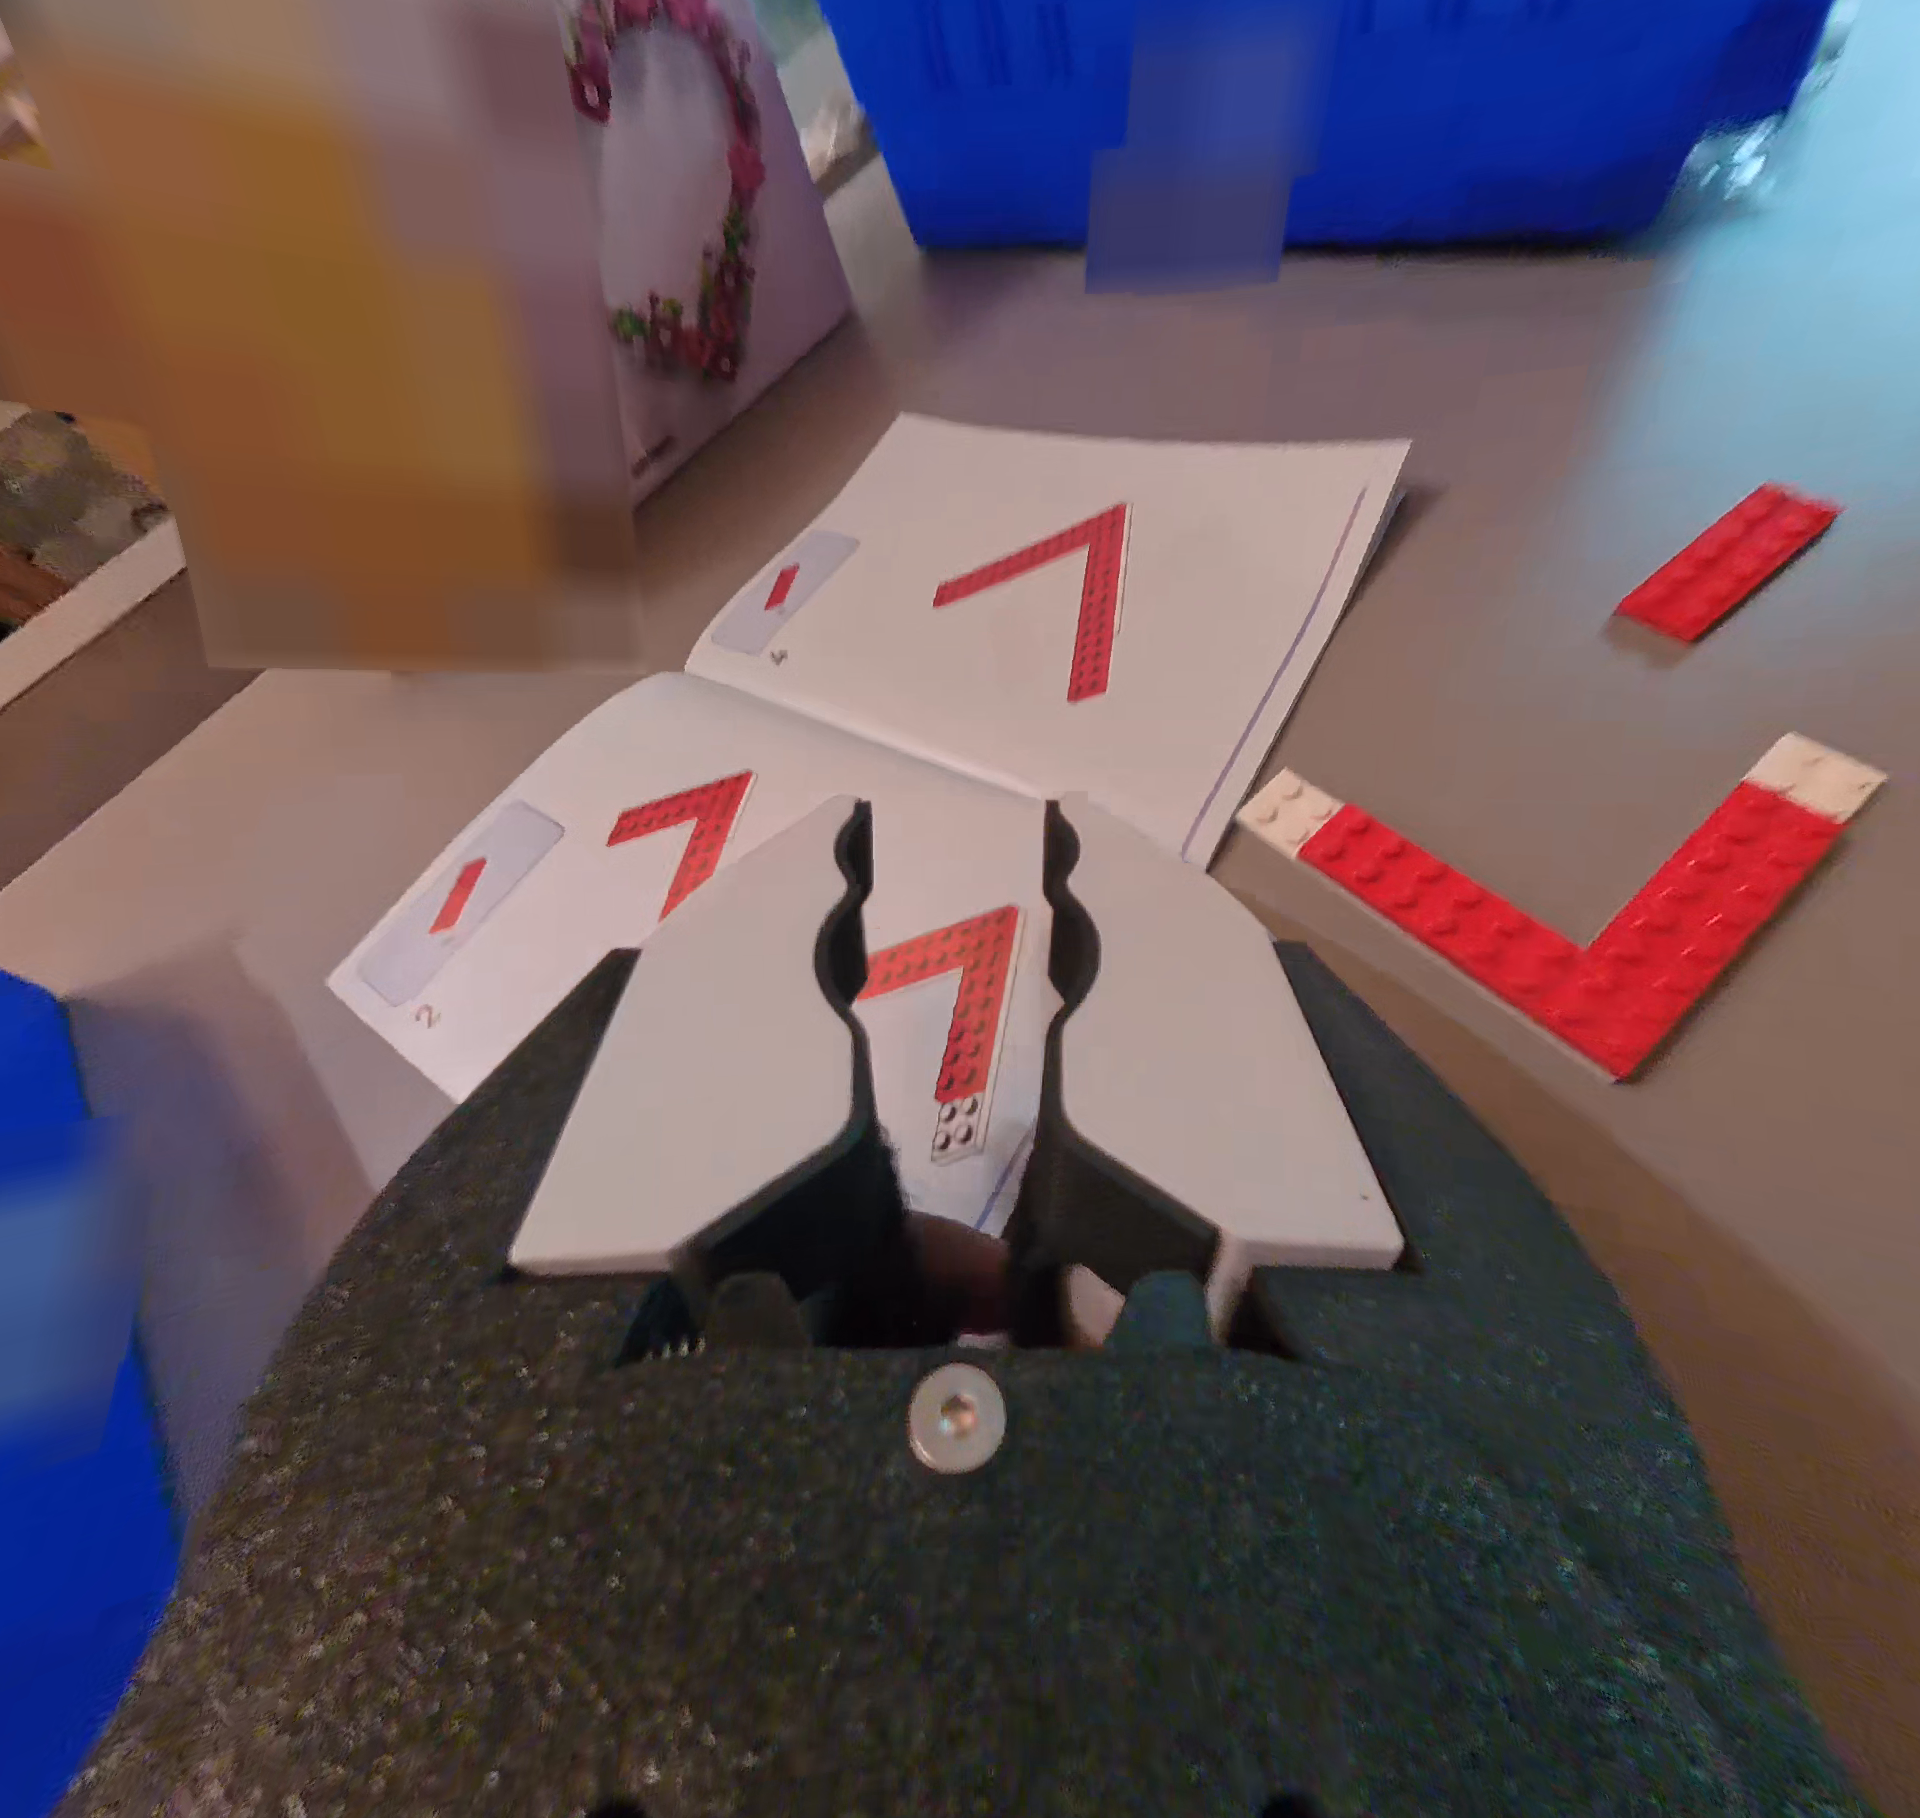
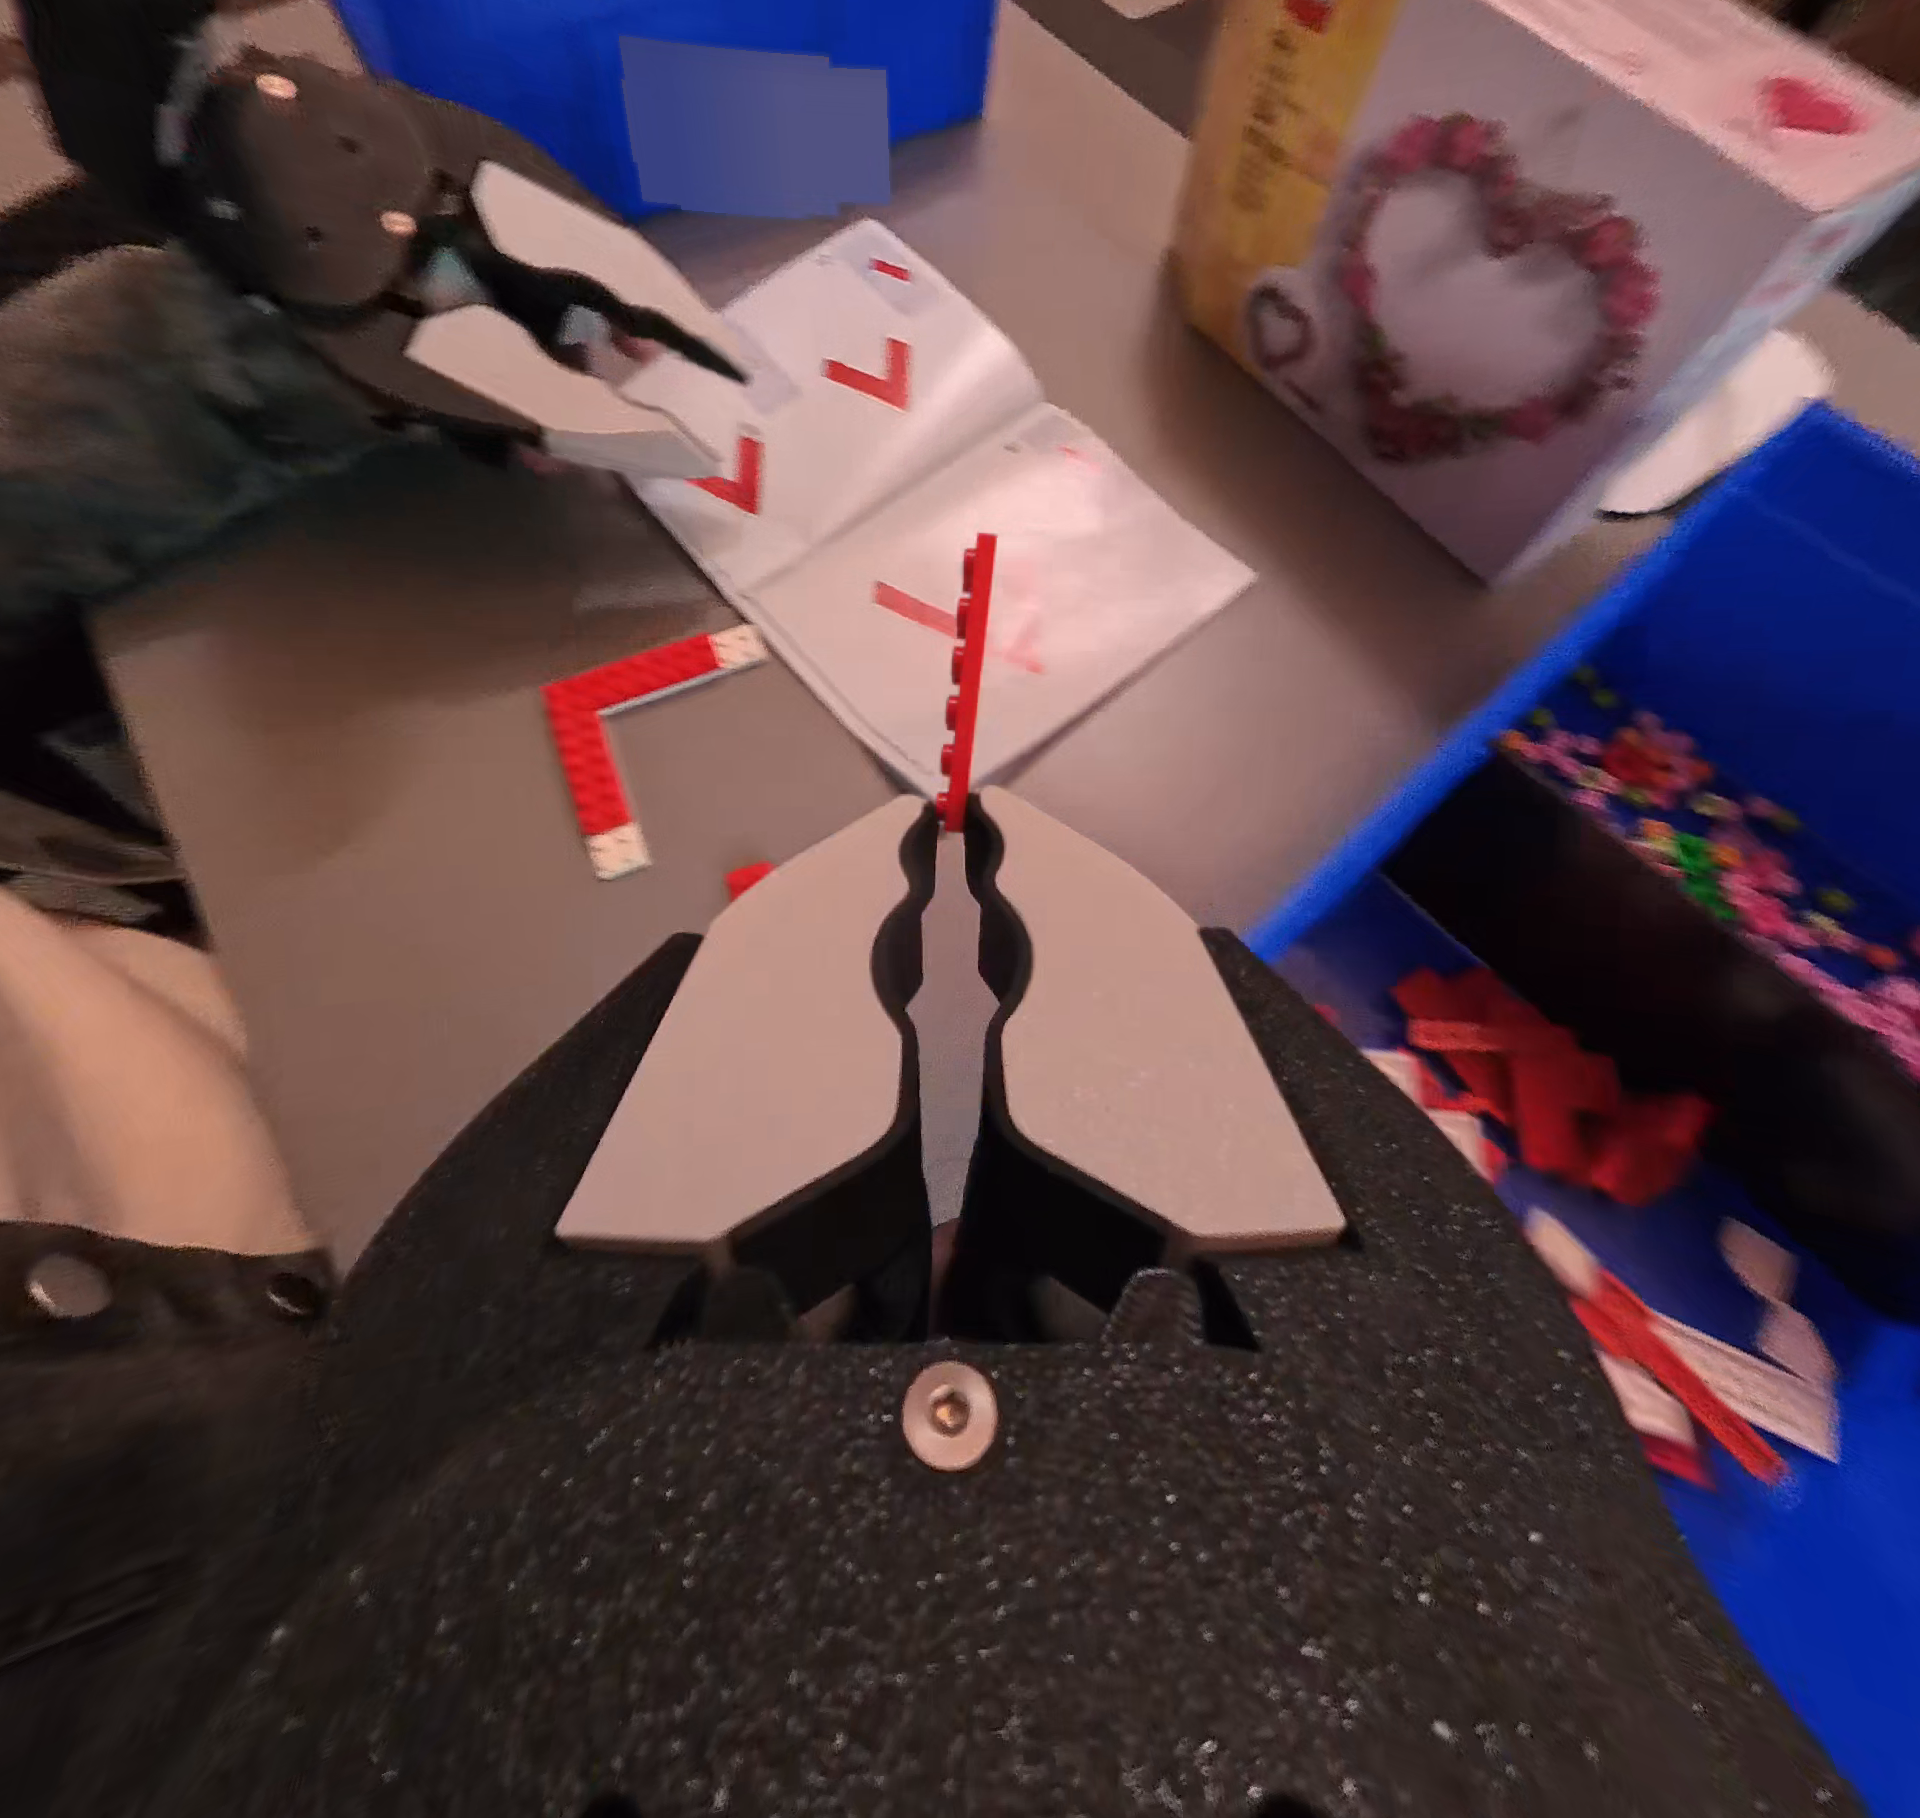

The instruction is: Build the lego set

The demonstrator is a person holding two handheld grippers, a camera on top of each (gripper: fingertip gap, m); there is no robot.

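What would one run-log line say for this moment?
right tool: shut on red plate | left tool: open, over booklet | L-shaped assembly: on table

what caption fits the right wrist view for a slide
Right tongs pinch a red lego plate edge-on above the open instruction booklet, red L-shaped assembly on the table.

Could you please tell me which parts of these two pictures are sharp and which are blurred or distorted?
Left wrist view: the left gripper and the L-shaped red assembly are fairly sharp; the box and blue bin smear. Right wrist view: the red plate is crisp, the booklet hazy, and wide-angle bending curves the edges.
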